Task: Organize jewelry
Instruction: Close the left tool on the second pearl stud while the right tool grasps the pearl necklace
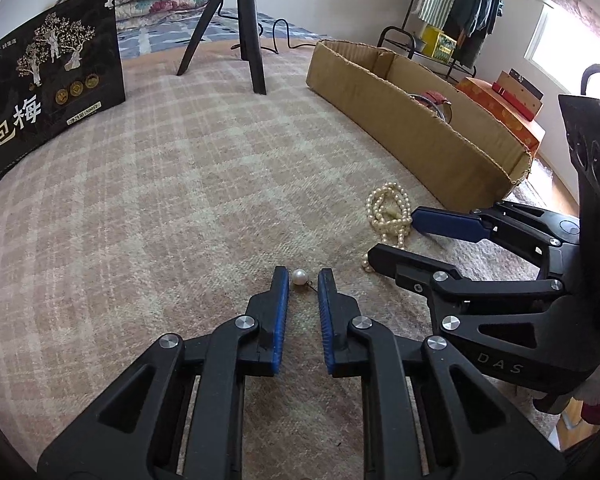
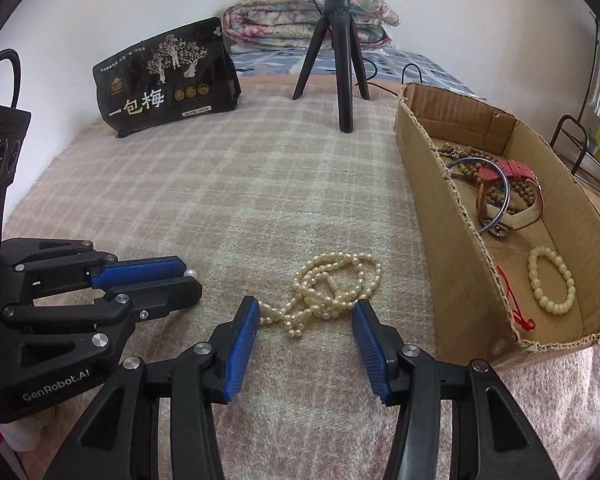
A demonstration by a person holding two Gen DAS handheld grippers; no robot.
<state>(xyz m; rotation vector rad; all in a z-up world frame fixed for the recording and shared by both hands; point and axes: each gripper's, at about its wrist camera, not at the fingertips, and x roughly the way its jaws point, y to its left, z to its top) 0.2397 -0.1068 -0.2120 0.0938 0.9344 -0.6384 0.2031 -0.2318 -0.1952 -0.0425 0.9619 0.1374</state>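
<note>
A single pearl earring [image 1: 299,277] lies on the plaid blanket between the fingertips of my left gripper [image 1: 303,277], which is open narrowly with a small gap on each side of the pearl. The earring also shows in the right wrist view [image 2: 190,273]. A pearl necklace [image 2: 332,287] lies bunched on the blanket, also seen in the left wrist view [image 1: 390,213]. My right gripper [image 2: 306,310] is open wide with its tips at the necklace's near end. The left gripper also shows in the right wrist view [image 2: 188,278], the right gripper in the left wrist view [image 1: 392,232].
A cardboard tray [image 2: 456,236] at the right holds a pearl bracelet [image 2: 550,280], a pink-strap watch [image 2: 508,172], wooden beads and a red cord. A black snack bag [image 2: 168,76] and a tripod [image 2: 342,60] stand at the back. Folded quilts lie behind.
</note>
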